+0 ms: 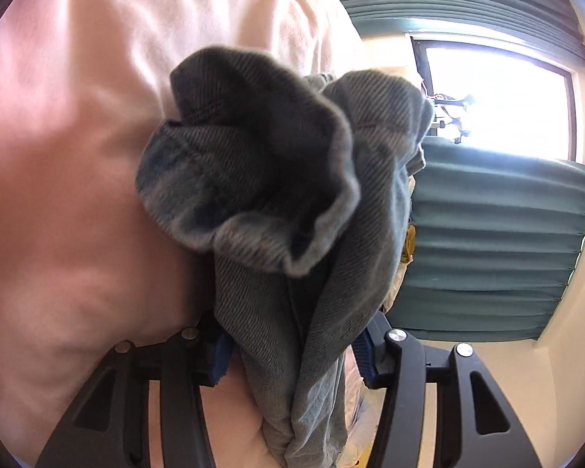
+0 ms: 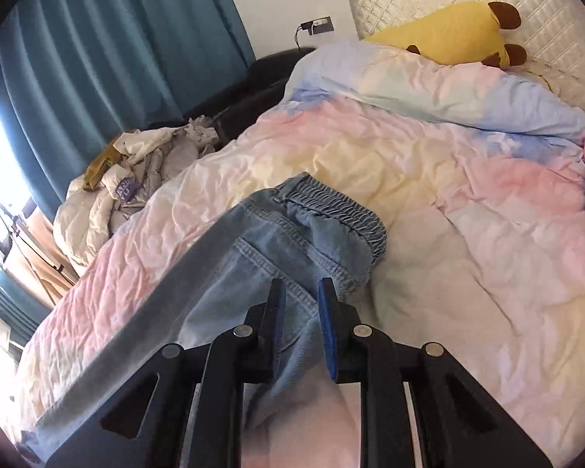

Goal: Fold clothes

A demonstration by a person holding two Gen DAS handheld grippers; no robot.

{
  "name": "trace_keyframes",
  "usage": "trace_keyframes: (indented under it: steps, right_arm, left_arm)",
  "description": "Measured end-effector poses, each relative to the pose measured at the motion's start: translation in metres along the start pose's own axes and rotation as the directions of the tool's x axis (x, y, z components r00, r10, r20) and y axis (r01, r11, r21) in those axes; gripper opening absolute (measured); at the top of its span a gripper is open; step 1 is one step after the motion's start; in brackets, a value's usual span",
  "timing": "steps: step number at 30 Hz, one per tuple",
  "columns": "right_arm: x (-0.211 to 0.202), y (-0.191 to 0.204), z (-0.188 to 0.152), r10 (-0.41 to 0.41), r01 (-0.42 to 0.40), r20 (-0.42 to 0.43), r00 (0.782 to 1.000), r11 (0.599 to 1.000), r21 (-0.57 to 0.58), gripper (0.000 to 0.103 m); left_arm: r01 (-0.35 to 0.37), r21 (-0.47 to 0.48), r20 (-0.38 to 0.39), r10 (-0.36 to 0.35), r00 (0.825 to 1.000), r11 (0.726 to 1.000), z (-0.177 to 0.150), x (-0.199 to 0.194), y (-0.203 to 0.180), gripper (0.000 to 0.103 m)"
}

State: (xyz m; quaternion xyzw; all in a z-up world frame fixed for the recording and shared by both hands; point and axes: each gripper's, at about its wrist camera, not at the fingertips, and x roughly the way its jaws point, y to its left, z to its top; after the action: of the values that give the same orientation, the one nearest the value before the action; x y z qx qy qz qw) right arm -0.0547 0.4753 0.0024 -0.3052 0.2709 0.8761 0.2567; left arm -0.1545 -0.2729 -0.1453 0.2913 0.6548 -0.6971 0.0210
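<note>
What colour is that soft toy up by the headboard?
Yellow, with dark brown tips. The soft toy shows best in the right wrist view.

Light-blue jeans (image 2: 292,241), elastic waistband uppermost, lying crumpled on pastel quilt; bunched fold (image 1: 261,179) close to left camera.

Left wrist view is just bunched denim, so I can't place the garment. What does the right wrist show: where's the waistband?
Observer: The waistband lies on the duvet, just ahead of the right gripper.
Operator: Is the right one gripping?
Observer: No. Its jaws stand slightly apart above the jeans, and the pads are not pressing on them.
</note>
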Motion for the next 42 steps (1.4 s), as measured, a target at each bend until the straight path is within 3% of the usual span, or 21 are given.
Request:
trace_keyframes:
  steps: [6,8,13,16,19,22,24,28,30,32,42]
  right_arm:
    - [-0.004,0.071,-0.034,0.11,-0.116,-0.047,0.993,0.984,-0.136,0.018]
    - [-0.001,0.091,-0.058,0.144,-0.154,-0.07,0.987,0.973,-0.17,0.018]
    - [0.01,0.133,-0.119,0.197,-0.224,-0.132,0.971,0.947,-0.23,0.018]
    - [0.019,0.146,-0.134,0.192,-0.23,-0.158,0.969,0.933,-0.277,0.018]
    - [0.021,0.144,-0.13,0.192,-0.224,-0.139,0.971,0.937,-0.269,0.018]
    - [0.032,0.134,-0.129,0.178,-0.212,-0.163,0.97,0.952,-0.22,0.018]
    - [0.038,0.131,-0.129,0.178,-0.213,-0.185,0.967,0.957,-0.195,0.018]
    - [0.038,0.141,-0.134,0.181,-0.221,-0.17,0.969,0.94,-0.259,0.018]
    - [0.036,0.147,-0.136,0.196,-0.239,-0.17,0.966,0.928,-0.287,0.018]
    - [0.034,0.153,-0.138,0.211,-0.255,-0.169,0.963,0.915,-0.314,0.018]
    - [0.036,0.145,-0.128,0.244,-0.288,-0.186,0.952,0.919,-0.269,0.018]
  left_arm:
    - [0.041,-0.076,0.072,-0.036,0.997,0.996,0.006,0.003,0.001,0.051]
    - [0.05,-0.101,0.14,-0.035,0.989,0.994,0.008,0.0,0.004,0.051]
    - [-0.032,0.009,0.225,0.029,0.974,0.999,0.014,0.012,-0.015,0.046]
    - [-0.07,0.09,0.247,0.046,0.968,0.993,0.043,-0.08,0.025,0.039]
    - [-0.123,0.156,0.27,0.077,0.96,0.98,0.041,-0.089,0.017,0.029]
    - [-0.23,0.339,0.327,0.115,0.938,0.912,0.037,-0.096,-0.01,0.025]
    - [-0.247,0.427,0.349,0.093,0.933,0.87,0.033,-0.115,-0.026,0.023]
    - [-0.277,0.536,0.42,0.032,0.907,0.798,0.029,-0.109,-0.08,0.021]
    - [-0.254,0.556,0.426,-0.008,0.905,0.791,0.004,-0.133,-0.092,0.021]
    - [-0.23,0.574,0.423,-0.044,0.905,0.786,-0.005,-0.12,-0.109,0.021]
    - [-0.206,0.708,0.4,-0.143,0.905,0.675,-0.087,-0.116,-0.191,0.02]
